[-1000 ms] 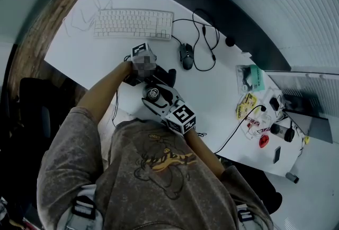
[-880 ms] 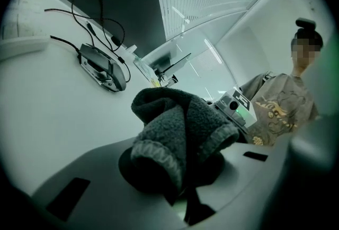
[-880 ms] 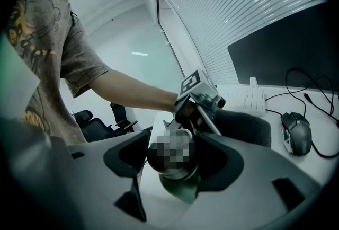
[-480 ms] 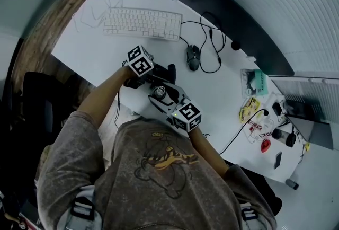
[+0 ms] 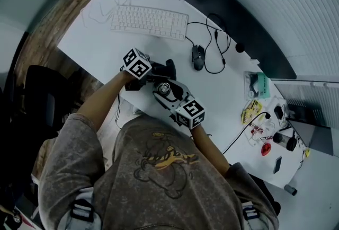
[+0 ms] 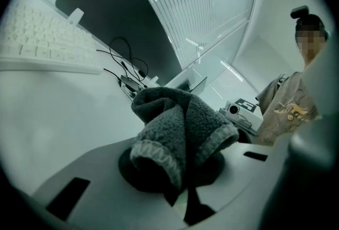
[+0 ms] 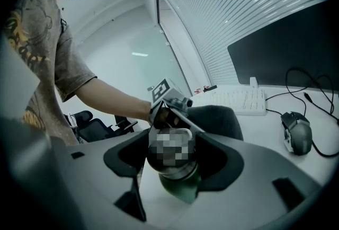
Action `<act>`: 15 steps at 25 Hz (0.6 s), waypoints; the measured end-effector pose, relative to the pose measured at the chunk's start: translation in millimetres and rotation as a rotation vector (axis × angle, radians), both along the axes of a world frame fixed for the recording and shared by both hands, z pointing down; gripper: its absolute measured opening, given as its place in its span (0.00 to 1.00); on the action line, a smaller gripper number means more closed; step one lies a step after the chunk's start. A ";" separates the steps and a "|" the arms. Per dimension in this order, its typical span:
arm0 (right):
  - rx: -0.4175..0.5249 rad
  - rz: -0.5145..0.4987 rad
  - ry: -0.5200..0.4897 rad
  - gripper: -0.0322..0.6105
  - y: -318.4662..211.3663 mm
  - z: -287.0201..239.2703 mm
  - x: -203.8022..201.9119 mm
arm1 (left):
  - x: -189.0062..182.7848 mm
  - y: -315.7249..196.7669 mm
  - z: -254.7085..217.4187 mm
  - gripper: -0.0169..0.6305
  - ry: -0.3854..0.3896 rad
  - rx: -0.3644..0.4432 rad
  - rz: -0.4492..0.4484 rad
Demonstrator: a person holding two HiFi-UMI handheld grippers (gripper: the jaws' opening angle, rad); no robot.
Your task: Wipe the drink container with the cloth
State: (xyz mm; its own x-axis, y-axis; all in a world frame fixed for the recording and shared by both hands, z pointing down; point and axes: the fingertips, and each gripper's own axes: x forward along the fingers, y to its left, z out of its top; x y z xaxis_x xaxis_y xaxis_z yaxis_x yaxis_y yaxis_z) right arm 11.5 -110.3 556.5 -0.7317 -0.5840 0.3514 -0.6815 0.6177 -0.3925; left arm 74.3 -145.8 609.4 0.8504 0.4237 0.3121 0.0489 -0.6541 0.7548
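Two grippers meet over the near edge of the desk (image 5: 228, 91). We hold one in each hand. The work area lies nearer than the keyboard (image 5: 149, 21) and to the near left of the mouse (image 5: 198, 57).

1. Left gripper (image 5: 152, 72): its jaws are clenched on the cloth (image 6: 183, 125). The cloth is grey and bunched, and it stands out beyond the jaw tips.
2. Right gripper (image 5: 168, 91): its jaws are clasped round the bottle (image 7: 179, 180). The pads press on both sides just below the cap, and the green body shows under them.
3. Bottle position: it is held in the right jaws above the near part of the desk, between the two marker cubes.
4. Cloth position: it sits just beside the far side of the bottle. We cannot tell whether the two touch.
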 end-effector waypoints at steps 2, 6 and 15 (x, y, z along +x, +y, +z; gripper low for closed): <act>0.003 0.001 -0.001 0.49 -0.4 -0.5 -0.1 | -4.8 -2.7 -1.8 0.12 0.009 -0.010 -0.056; 0.011 -0.003 -0.001 0.49 0.5 -0.3 -0.6 | -13.7 -7.3 -2.5 0.12 0.027 -0.043 -0.184; 0.023 -0.019 0.012 0.49 2.1 0.1 -3.5 | -33.1 -10.8 -6.6 0.12 0.032 0.009 -0.413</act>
State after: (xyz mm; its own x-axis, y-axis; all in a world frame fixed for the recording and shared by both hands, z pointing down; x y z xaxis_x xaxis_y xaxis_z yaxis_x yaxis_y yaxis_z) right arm 8.0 -108.3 556.6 -0.7385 -0.5782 0.3469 -0.6742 0.6396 -0.3693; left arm 41.2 -156.6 602.9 0.9575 0.0424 0.2852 -0.1959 -0.6302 0.7513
